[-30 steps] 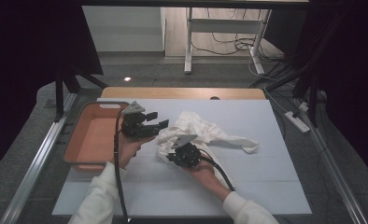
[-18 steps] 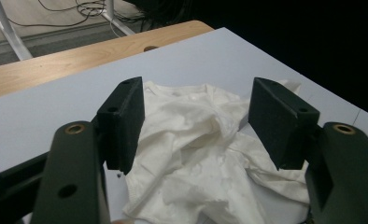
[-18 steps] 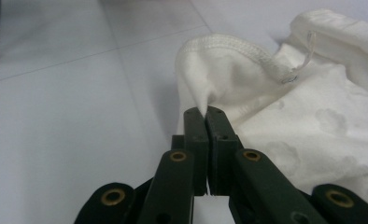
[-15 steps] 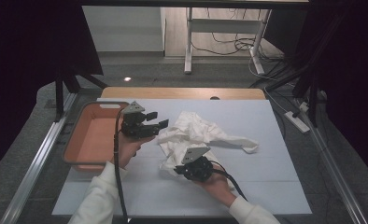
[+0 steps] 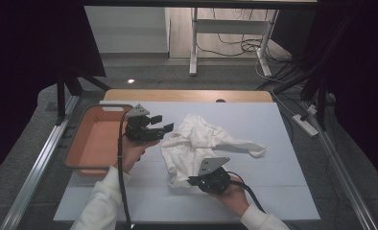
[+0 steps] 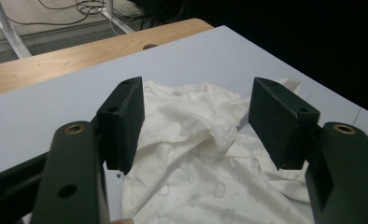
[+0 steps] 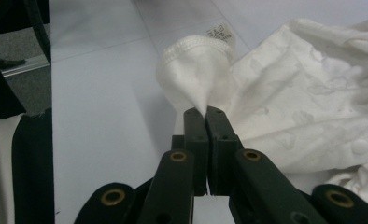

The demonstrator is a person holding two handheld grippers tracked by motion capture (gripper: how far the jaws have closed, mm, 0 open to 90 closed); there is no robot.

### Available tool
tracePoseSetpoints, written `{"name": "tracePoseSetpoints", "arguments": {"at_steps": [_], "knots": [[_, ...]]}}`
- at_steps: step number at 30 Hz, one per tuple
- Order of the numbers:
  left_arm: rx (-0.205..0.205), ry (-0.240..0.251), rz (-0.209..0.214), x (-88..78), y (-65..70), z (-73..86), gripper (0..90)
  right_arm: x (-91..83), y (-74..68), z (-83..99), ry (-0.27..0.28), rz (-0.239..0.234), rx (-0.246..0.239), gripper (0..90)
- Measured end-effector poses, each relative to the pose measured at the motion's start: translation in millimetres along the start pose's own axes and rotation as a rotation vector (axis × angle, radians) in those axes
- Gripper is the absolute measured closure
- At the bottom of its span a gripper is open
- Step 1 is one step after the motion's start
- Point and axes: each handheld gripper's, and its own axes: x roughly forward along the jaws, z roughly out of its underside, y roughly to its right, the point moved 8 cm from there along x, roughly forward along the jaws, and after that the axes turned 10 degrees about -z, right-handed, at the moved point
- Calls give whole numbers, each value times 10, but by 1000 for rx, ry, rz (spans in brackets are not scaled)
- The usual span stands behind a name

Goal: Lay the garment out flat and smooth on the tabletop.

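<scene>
A crumpled white garment (image 5: 196,141) lies mid-table on the pale mat. My left gripper (image 5: 164,123) hovers at the garment's left edge, pointing at it. In the left gripper view its jaws stand wide apart (image 6: 196,121) with nothing between the pads, and the garment (image 6: 196,191) lies below and beyond them. My right gripper (image 5: 191,181) is at the garment's near edge. In the right gripper view it is shut (image 7: 204,112) on a pinched fold of the garment (image 7: 303,93), beside a hemmed edge with a small label (image 7: 219,31).
An orange tray (image 5: 81,143) stands at the table's left side, next to my left hand. The pale mat (image 5: 283,182) covers the table, with a wooden strip (image 5: 187,95) along the far edge. Desk legs and cables lie on the floor beyond.
My right gripper has moved toward the near edge and slightly right, pulling the garment's near part with it. The left gripper has stayed still.
</scene>
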Motion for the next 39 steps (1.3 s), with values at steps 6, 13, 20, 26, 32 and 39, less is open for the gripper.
{"name": "tracePoseSetpoints", "arguments": {"at_steps": [6,13,20,26,32,39], "knots": [[3,-5,0,5,3,8,358,46,-105,31,-22,-29,-3,881],[-3,-6,0,9,-12,17,359,94,-259,55,-44,-63,-19,881],[5,-8,3,11,8,17,359,62,-400,87,-53,-102,-18,881],[14,-15,6,26,33,25,359,55,-585,107,-60,-139,-34,881],[14,-17,6,37,41,30,358,78,-707,136,-68,-162,-52,878],[22,-27,7,65,74,50,358,-79,-611,37,19,-104,-21,572]]}}
